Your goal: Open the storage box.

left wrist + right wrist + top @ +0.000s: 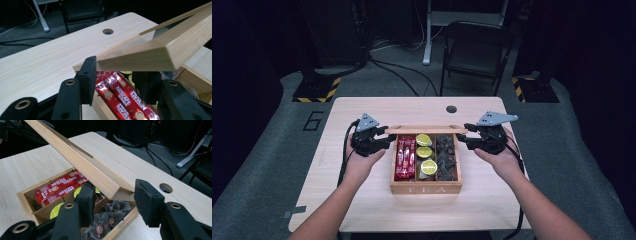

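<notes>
At centre frame the left gripper (384, 142) has its jaws spread around the left corner of the raised lid (426, 129) above the open tea box (426, 189), while the right gripper (462, 136) straddles the right corner, spread too.

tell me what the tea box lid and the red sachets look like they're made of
Lid: pale wood, possibly bamboo, with a matte finish; fine straight grain shows along its edge.
Red sachets: glossy printed foil or plastic film, probably; light glints off the Nescafe lettering.
</notes>
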Available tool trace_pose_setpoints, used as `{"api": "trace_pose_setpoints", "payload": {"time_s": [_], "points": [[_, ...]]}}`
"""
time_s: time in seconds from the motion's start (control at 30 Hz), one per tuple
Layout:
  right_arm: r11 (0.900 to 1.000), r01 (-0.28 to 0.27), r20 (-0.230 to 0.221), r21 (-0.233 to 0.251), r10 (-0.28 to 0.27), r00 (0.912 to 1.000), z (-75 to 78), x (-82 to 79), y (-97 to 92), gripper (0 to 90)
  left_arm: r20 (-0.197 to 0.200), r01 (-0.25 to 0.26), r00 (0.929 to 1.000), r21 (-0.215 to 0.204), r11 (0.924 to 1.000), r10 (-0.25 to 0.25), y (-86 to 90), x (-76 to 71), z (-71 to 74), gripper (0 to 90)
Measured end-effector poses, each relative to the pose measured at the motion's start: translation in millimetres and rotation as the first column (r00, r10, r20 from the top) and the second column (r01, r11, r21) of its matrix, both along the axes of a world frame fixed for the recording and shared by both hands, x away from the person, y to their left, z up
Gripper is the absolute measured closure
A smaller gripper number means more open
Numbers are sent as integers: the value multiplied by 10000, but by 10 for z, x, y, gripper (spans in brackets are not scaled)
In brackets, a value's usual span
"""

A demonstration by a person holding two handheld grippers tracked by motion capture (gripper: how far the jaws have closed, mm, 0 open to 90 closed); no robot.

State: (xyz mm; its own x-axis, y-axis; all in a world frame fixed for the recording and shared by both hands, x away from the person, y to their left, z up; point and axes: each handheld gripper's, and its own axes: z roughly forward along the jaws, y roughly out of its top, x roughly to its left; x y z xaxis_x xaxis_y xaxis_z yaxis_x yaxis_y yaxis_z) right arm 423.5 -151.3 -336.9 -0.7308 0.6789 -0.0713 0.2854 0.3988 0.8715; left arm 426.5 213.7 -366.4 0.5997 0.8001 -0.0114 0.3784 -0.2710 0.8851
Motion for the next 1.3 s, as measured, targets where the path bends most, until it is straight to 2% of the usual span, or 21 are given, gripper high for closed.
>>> {"api": "trace_pose_setpoints", "payload": {"time_s": [0.23, 0.37, 0.63, 0.67, 0.83, 0.97, 1.3], "points": [[9998, 23, 10, 211, -23, 10000, 41, 63, -2, 517, 259, -129, 9996, -1, 9999, 129, -13, 56, 21, 573], [9999, -35, -36, 134, 36, 10000, 76, 97, 0, 515, 170, -128, 9998, -77, 9999, 130, -9, 81, 41, 575], [9999, 18, -3, 134, -18, 10000, 98, 194, 14, 497, -12, -139, 9999, 79, 9999, 139, -17, 172, 135, 580], [9999, 76, -103, 100, -74, 9999, 97, 208, 18, 493, 43, -174, 9998, 51, 9998, 174, -22, 183, 140, 581], [9998, 131, -1, -119, -131, 9999, 96, 276, 38, 474, 5, -210, 9998, -5, 9998, 210, -23, 239, 178, 585], [9998, 191, -113, -52, -191, 9998, 99, 327, 34, 475, -19, -241, 9997, 0, 9997, 241, -18, 280, 206, 587], [9995, 300, 83, 79, -301, 9995, 135, 425, 57, 488, -69, -285, 9996, -130, 9995, 284, -20, 364, 249, 590]]}}
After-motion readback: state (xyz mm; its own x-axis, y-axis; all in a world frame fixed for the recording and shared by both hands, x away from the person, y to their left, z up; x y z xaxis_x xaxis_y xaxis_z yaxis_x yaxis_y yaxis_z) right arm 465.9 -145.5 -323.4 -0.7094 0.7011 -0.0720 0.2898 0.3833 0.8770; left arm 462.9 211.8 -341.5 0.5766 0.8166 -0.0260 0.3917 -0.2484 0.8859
